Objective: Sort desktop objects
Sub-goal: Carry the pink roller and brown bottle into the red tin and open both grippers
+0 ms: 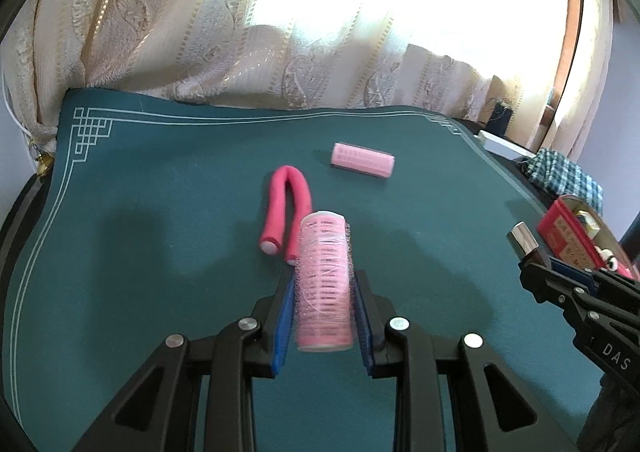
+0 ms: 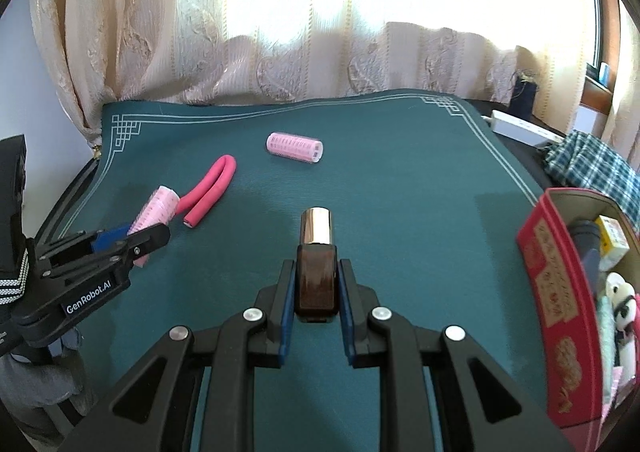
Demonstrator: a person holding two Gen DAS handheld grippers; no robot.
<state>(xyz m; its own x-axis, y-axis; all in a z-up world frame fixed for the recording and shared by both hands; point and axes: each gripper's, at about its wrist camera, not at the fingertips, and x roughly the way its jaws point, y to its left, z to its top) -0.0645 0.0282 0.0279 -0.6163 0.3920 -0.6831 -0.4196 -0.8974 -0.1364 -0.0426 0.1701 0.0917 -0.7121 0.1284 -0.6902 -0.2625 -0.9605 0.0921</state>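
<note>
The bench carries a teal mat with a pale line border and fretwork corners; its far edge runs along the upper middle of both views, against a cream patterned curtain. The mat's right edge, at the right of the right wrist view, is lined by a red open box holding mixed small items, with a checked cloth behind it. The widest bare stretch of mat lies in the centre and centre right of that view.

Loose items: a pale pink hair roller, a cylinder with slotted walls, lies on its side upper centre. A foam curling rod, deep pink, smooth and bent into a U, lies left of centre with its cut ends toward the camera.

Left gripper: its blue-padded fingers are clamped on the sides of a second roller, pink with a bristly mesh surface and stray threads, its long axis running away from the camera. In the left wrist view it overlaps the rod's near ends; contact cannot be determined.

Right gripper: fingers narrowly apart and closed on the dark brown square body of a small bottle with a shiny metallic cap, pointing away from the camera, centre frame.
</note>
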